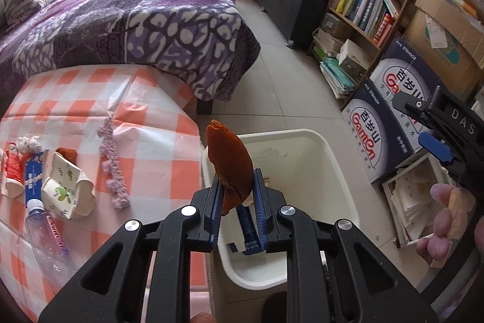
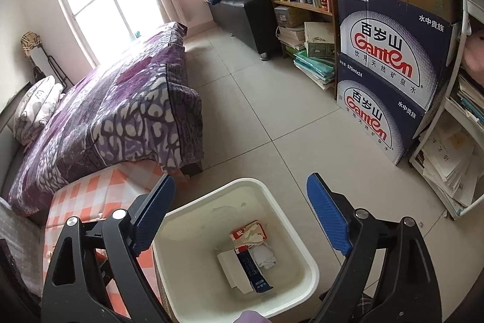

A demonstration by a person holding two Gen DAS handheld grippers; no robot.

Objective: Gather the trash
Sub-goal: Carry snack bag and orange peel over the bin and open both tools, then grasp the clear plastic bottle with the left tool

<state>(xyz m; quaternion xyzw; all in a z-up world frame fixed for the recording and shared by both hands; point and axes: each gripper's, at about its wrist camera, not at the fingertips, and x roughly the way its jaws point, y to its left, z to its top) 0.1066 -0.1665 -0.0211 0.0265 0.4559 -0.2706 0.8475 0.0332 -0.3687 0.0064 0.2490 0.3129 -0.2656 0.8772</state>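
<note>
Two tools: your left tool (image 1: 234,186) is clamped on the orange peel (image 1: 230,159) right over the bin (image 1: 332,159) for the drop, while your right tool (image 2: 242,217) hangs spread apart and empty above it.

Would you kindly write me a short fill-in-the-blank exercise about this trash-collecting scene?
1. The left gripper is shut on an orange ____.
2. The right gripper hovers with its jaws ____ above the bin.
3. A clear plastic ____ lies on the checked tablecloth.
4. The bin stands on the ____.

Missing words: peel; open; bottle; floor
</note>
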